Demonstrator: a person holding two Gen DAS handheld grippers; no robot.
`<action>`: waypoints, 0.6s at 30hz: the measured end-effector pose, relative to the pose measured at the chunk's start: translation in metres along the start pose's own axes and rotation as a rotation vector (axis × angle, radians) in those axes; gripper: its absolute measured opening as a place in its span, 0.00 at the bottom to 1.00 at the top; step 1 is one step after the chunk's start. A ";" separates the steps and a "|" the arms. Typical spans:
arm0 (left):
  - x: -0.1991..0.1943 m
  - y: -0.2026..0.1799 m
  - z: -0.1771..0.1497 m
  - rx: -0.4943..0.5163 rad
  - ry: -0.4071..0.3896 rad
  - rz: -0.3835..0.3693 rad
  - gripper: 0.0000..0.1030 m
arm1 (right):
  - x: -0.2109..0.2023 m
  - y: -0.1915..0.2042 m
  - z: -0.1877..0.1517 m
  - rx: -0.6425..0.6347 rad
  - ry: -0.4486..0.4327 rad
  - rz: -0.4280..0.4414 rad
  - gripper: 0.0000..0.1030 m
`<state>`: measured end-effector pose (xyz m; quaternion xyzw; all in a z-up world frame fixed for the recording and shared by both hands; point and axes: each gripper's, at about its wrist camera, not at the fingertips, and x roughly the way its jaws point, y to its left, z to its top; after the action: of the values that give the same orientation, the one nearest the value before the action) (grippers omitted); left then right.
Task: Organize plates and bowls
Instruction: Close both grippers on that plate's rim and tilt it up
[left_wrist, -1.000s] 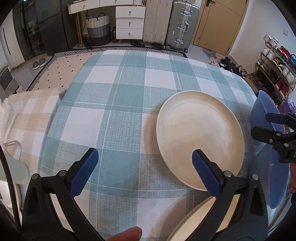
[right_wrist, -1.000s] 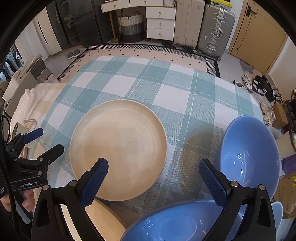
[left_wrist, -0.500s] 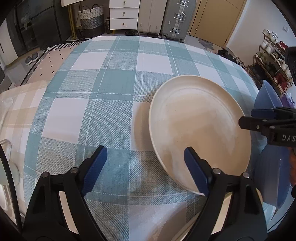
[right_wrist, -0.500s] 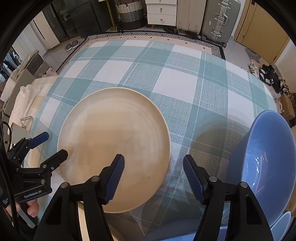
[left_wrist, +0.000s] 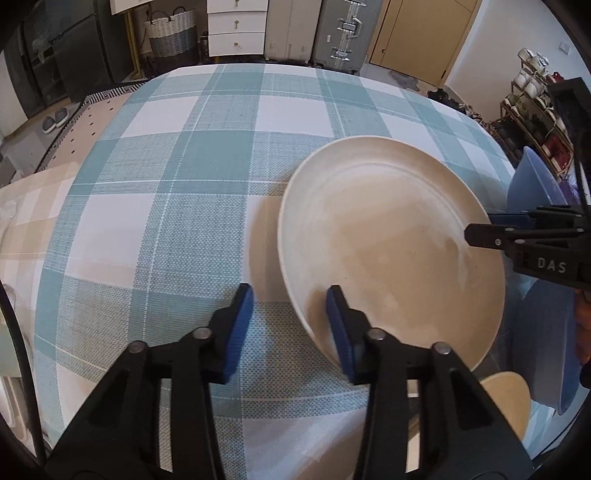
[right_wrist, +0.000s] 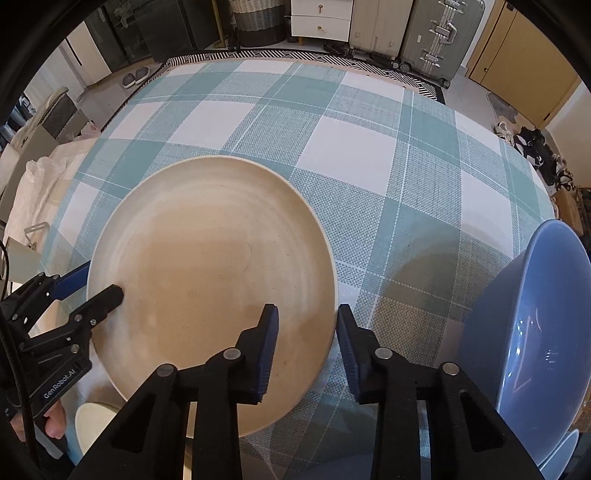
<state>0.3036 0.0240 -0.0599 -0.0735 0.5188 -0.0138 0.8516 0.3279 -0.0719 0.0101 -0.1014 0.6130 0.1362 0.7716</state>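
Plate rim is what I'm steering by: the large round cream-coloured plate (left_wrist: 391, 251) lies flat on the teal-and-white checked tablecloth (left_wrist: 177, 221), and I have one gripper straddling its edge on either side. My left gripper (left_wrist: 290, 325) sits at the plate's left-near rim, one blue pad out over the cloth and the other over the plate's inner face, so the rim runs between them. My right gripper (right_wrist: 306, 343) mirrors that at the opposite, right-near rim, with one pad over the plate and one beyond its edge on the cloth.

Both sets of jaws are closing, and there is still a visible gap on each, so I judge neither pad pair has pinched the rim yet (nothing is truly held). Neither hand is nearer than the other; they flank the plate roughly across its width, which suits a two-handed lift.

A glossy blue bowl (right_wrist: 532, 332) stands close to the right of my right gripper, apart from the plate. A second, smaller cream dish (left_wrist: 506, 402) peeks out just below the plate's near edge, probably where the plate could be stacked. I would let both grips settle evenly before lifting, or the plate may tilt.
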 end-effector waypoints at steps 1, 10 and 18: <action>0.000 -0.001 0.000 0.003 -0.001 -0.008 0.27 | 0.000 0.000 0.000 -0.001 -0.002 -0.006 0.26; -0.005 -0.010 -0.004 0.034 -0.021 0.020 0.16 | -0.005 0.002 -0.006 -0.037 -0.040 -0.045 0.13; -0.018 -0.010 -0.004 0.024 -0.051 0.029 0.16 | -0.019 0.005 -0.007 -0.042 -0.090 -0.040 0.13</action>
<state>0.2927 0.0157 -0.0446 -0.0562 0.4978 -0.0056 0.8655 0.3154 -0.0710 0.0265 -0.1238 0.5726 0.1380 0.7986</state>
